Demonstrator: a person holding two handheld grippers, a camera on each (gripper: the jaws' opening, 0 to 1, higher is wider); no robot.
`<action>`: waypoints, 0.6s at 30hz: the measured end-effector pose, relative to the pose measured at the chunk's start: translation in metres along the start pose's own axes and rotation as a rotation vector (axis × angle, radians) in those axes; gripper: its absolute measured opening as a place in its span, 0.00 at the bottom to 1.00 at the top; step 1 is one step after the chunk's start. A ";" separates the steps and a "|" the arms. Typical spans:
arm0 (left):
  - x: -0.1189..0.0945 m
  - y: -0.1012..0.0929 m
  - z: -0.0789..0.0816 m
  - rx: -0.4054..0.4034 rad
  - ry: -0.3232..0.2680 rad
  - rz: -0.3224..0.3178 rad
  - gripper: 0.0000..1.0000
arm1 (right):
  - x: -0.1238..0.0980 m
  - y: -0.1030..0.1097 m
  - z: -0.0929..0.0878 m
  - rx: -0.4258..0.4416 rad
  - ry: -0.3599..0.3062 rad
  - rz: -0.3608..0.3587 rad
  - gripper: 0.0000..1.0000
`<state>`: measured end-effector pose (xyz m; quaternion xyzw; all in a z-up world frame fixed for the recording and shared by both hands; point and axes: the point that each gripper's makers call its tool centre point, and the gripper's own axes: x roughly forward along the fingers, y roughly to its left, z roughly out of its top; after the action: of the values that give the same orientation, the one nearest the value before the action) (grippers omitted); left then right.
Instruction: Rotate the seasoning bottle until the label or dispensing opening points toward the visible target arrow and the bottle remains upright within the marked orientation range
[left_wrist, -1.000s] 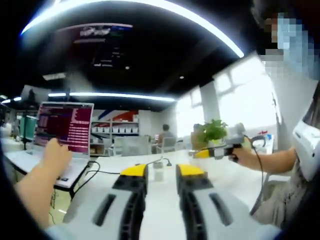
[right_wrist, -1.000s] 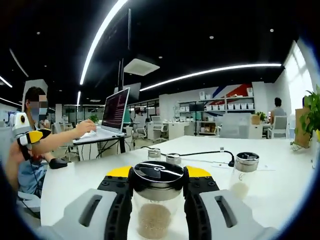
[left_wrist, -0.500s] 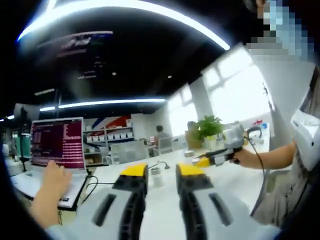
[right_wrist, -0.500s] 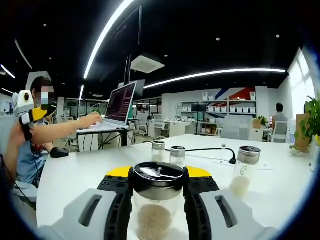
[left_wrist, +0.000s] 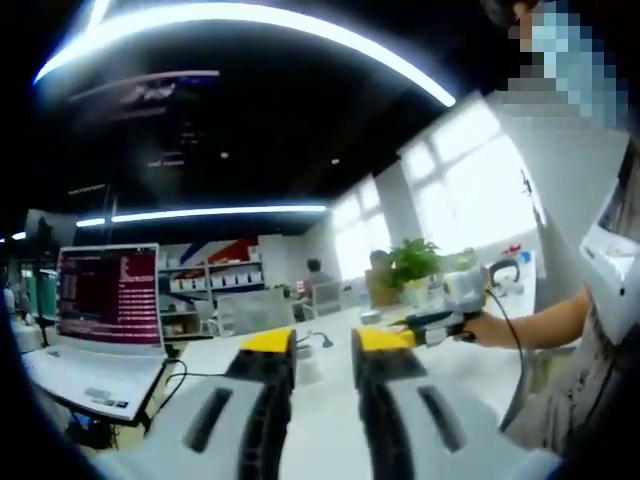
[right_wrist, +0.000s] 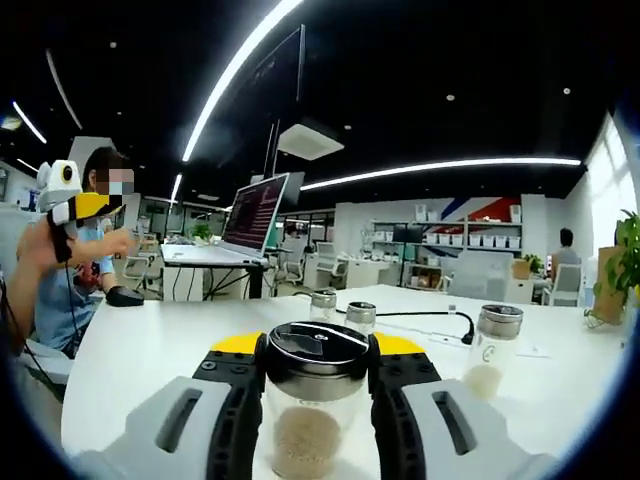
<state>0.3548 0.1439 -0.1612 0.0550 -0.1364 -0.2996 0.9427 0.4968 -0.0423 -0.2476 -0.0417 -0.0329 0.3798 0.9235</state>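
My right gripper (right_wrist: 318, 348) is shut on a glass seasoning bottle (right_wrist: 312, 432) with a dark metal lid and pale grains in its lower part. The bottle stands upright between the yellow-tipped jaws, low over the white table (right_wrist: 170, 355). My left gripper (left_wrist: 322, 345) is held up above the table, open, with nothing between its jaws. In the right gripper view the left gripper (right_wrist: 78, 206) is raised at the far left in a person's hand. In the left gripper view the right gripper (left_wrist: 432, 322) comes in from the right, held by a hand.
Three more shaker bottles stand beyond the held one: two small (right_wrist: 322, 304) (right_wrist: 360, 317) and a taller one (right_wrist: 495, 350) at right. An open laptop (right_wrist: 255, 213) sits at the table's far left, with a black cable (right_wrist: 430, 315) behind the bottles. A potted plant (left_wrist: 415, 264) stands by the windows.
The arm that reached to the laptop's keyboard has drawn back from it. The left gripper has lifted and its view has swung. The bottle stays in the right gripper's grip.
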 end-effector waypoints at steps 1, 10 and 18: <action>0.000 -0.001 -0.001 0.000 0.003 -0.001 0.23 | 0.000 0.000 -0.003 0.014 0.013 0.008 0.44; -0.016 -0.002 -0.004 0.006 0.029 0.050 0.23 | -0.001 -0.003 0.008 0.163 -0.042 0.042 0.59; -0.030 0.001 0.002 0.002 0.022 0.103 0.23 | 0.009 -0.004 0.008 0.130 0.034 0.131 0.41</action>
<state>0.3311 0.1624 -0.1664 0.0520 -0.1288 -0.2498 0.9583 0.5051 -0.0381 -0.2394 0.0097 0.0105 0.4401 0.8978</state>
